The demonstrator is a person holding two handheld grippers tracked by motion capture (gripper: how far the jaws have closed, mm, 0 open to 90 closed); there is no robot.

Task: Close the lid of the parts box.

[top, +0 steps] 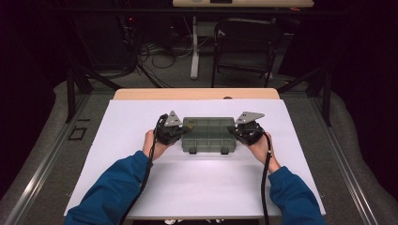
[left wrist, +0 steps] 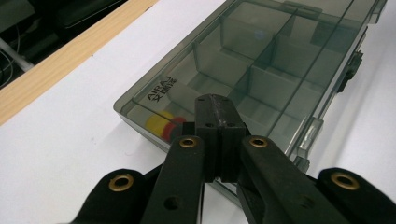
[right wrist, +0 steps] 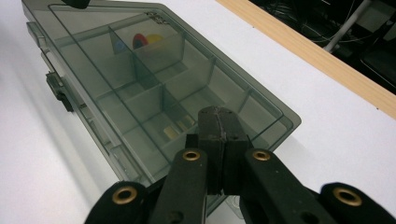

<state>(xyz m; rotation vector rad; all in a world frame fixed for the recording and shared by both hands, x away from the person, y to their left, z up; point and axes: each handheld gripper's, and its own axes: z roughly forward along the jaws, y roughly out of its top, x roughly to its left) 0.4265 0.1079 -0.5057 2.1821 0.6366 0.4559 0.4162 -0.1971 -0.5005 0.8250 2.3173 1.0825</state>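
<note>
High view: a smoky-grey translucent plastic compartment box (top: 208,134) lies flat with its lid down in the middle of the white-covered table (top: 141,187). The left claw (top: 177,132) sits at the box's left end and the right claw (top: 238,131) at its right end, each close against it. Two dark latches on the box's near edge appear fastened, so the box looks not yet opened. Whatever is meant to be done with it, opening or moving it, seems still ahead.

Left gripper view: the left claw (left wrist: 217,109) has its jaws pressed together with nothing between them, the tip lying over the box's near end; whether it touches the lid I cannot tell. Through the lid (left wrist: 261,60) the dividers show, and in the compartment just beside the tip lie small yellow and red pieces (left wrist: 162,123). Raised lettering on the lid's corner reads roughly "AIRAJ" (left wrist: 164,87), with smaller characters beside it that are too small to read.

Right gripper view: the right claw (right wrist: 218,123) is likewise pressed together and pinches nothing, its tip over the box's opposite end. A dark latch (right wrist: 58,87) sits on the box's long side. Small pale pieces (right wrist: 177,127) lie in the compartment by the tip, and coloured pieces (right wrist: 140,41) in a compartment at the far end.
</note>
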